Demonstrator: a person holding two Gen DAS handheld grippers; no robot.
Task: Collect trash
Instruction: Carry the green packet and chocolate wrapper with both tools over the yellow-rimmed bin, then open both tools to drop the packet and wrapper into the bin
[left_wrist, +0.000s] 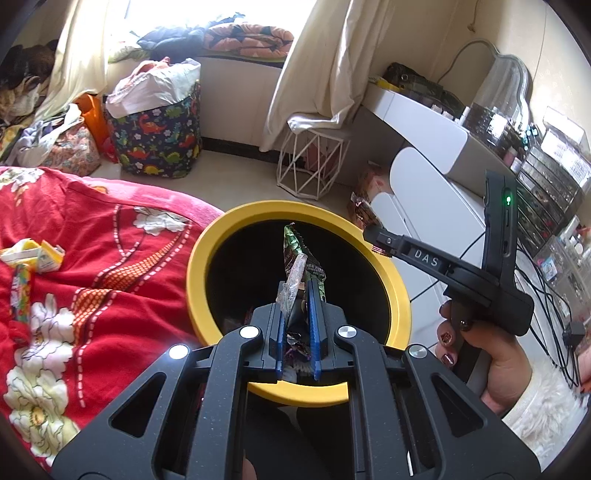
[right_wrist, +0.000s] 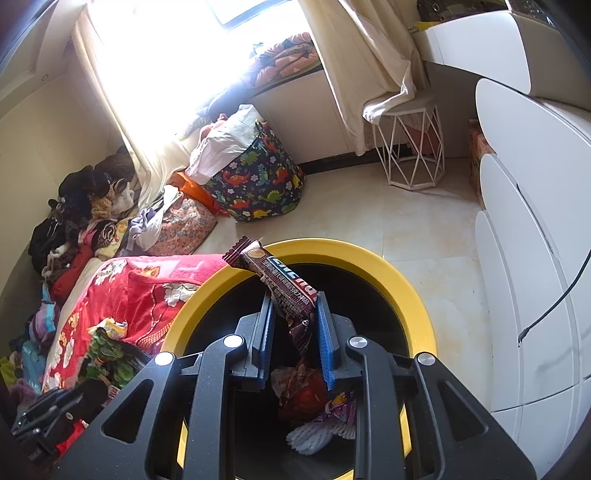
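Note:
A round bin with a yellow rim (left_wrist: 207, 243) and black inside stands beside the bed; it also shows in the right wrist view (right_wrist: 399, 280). My left gripper (left_wrist: 297, 286) is shut on a green and clear wrapper (left_wrist: 295, 254), held over the bin's opening. My right gripper (right_wrist: 293, 295) is shut on a brown snack wrapper (right_wrist: 280, 275), also over the bin. The right gripper shows in the left wrist view (left_wrist: 380, 242) at the bin's right rim. Wrappers and white foam netting (right_wrist: 310, 435) lie in the bin's bottom.
A red flowered blanket (left_wrist: 92, 258) covers the bed at left, with a yellow carton (left_wrist: 40, 254) and a colourful wrapper (left_wrist: 20, 291) on it. A dinosaur-print basket (left_wrist: 159, 136), a white wire stool (left_wrist: 314, 162) and white drawers (right_wrist: 535, 258) stand around. Cables (left_wrist: 546, 295) hang at right.

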